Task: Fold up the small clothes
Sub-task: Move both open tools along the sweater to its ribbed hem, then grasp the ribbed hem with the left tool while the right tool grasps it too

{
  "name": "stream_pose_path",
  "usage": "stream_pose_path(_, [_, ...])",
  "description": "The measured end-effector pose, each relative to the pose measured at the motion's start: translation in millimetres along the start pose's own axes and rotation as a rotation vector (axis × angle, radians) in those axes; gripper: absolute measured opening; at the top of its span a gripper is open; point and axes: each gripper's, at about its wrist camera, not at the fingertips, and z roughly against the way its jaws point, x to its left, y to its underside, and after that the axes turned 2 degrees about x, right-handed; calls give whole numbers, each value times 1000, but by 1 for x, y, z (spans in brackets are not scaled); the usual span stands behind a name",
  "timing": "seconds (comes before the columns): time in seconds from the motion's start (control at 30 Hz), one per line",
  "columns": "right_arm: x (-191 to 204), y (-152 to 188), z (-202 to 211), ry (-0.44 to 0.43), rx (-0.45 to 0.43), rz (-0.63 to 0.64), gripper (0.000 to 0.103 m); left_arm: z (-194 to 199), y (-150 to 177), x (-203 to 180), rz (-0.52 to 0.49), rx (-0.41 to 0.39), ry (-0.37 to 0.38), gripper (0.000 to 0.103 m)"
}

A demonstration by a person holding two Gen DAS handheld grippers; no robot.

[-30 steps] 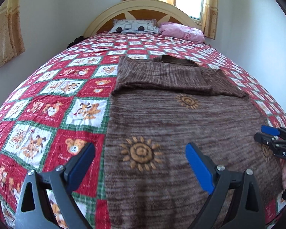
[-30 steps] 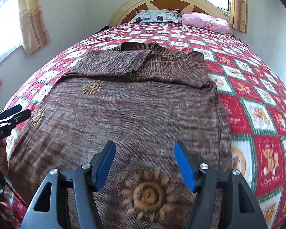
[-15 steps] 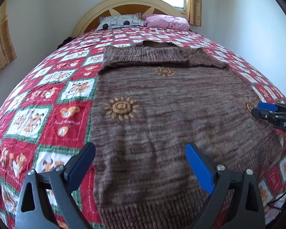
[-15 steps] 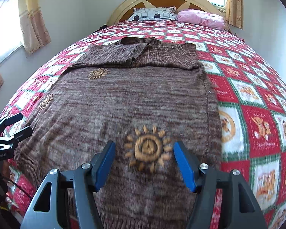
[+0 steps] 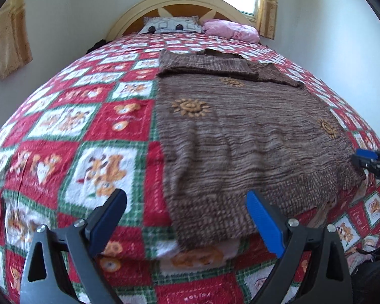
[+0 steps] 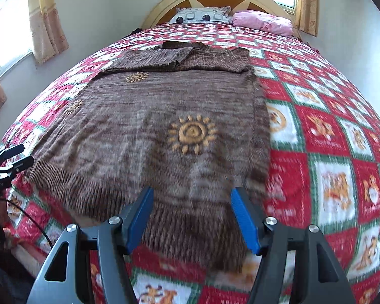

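Lay flat on the red checked bedspread (image 6: pixel 326 136): brown knitted sweater (image 6: pixel 149 136) with orange sun motifs, sleeves folded across the chest toward 12 o'clock, ribbed hem at 6 o'clock near the bed's edge. Hovered wide apart and empty above the hem corners: left gripper (image 5: pixel 187 221) and right gripper (image 6: pixel 191 219).

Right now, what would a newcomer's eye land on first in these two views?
The brown knitted sweater with orange sun motifs, spread flat on the red patchwork quilt, sleeves folded across its top. Next, the open left gripper and right gripper, each poised near the ribbed hem.
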Motion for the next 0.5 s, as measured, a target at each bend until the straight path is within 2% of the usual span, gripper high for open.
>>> stream_pose_path(0.1, [-6,13,5,0,0,-16,64,-1,5,11,41,8,-1,97])
stream_pose_path(0.17, [-9,19,7,4,0,-16,64,-6,8,16,84,35,39,96])
stream_pose_path(0.23, [-15,23,10,10,-13,-29,64,-5,12,13,88,18,43,94])
stream_pose_path(0.33, [-26,26,14,9,-27,-58,64,-3,13,4,58,19,51,71])
stream_pose_path(0.4, [-33,27,13,12,-25,-80,64,-2,14,1,61,18,84,66])
stream_pose_path(0.5, [-41,28,11,4,-18,-112,64,-2,16,1,71,17,85,64])
